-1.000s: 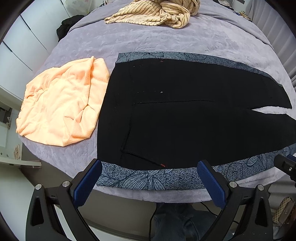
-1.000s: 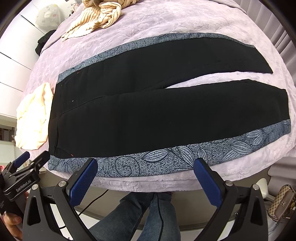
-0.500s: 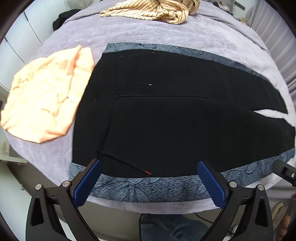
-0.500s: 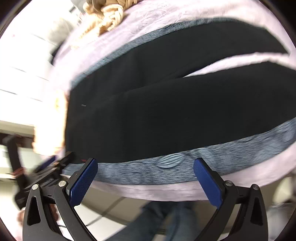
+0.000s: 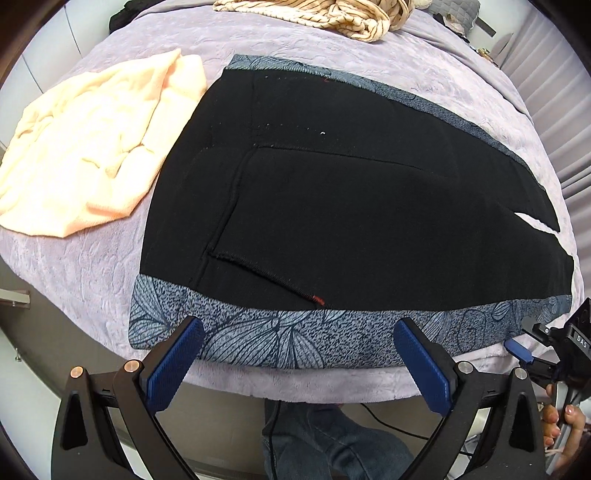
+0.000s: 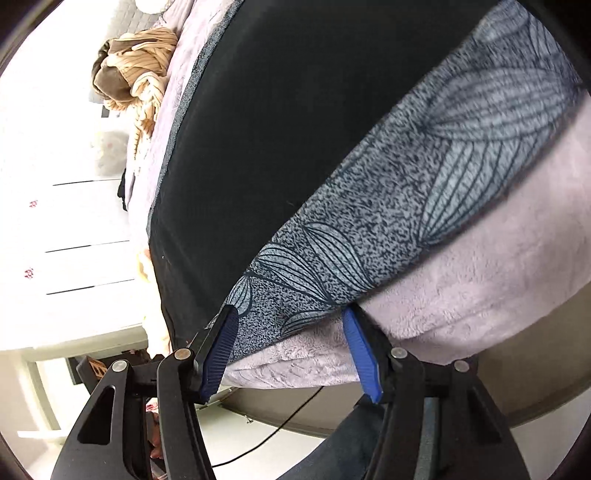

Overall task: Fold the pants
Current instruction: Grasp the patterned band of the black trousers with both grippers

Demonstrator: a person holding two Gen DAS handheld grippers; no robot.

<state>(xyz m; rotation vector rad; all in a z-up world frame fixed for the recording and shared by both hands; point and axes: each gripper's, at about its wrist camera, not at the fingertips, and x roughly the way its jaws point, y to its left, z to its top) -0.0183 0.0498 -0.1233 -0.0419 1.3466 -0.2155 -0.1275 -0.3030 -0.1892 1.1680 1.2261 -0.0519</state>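
Black pants (image 5: 351, 206) with grey leaf-print side bands lie flat on a lilac blanket, waist at the left. My left gripper (image 5: 297, 345) is open, its blue pads just over the near printed band by the waist corner. My right gripper (image 6: 290, 338) is open, narrower than before, tilted, its pads straddling the near printed band (image 6: 369, 229) at the blanket's edge. It also shows in the left wrist view (image 5: 543, 343) at the far right by the band.
A peach towel (image 5: 85, 155) lies left of the waist, touching it. A striped beige garment (image 5: 332, 14) lies at the far side of the blanket (image 5: 295, 48). The person's jeans (image 5: 332, 443) are below the near edge. White drawers (image 6: 66, 221) stand at the left.
Both grippers moved down and closer to the near printed band. The right gripper rolled sharply, reached the band's edge and its jaws narrowed. The left one stayed wide open.
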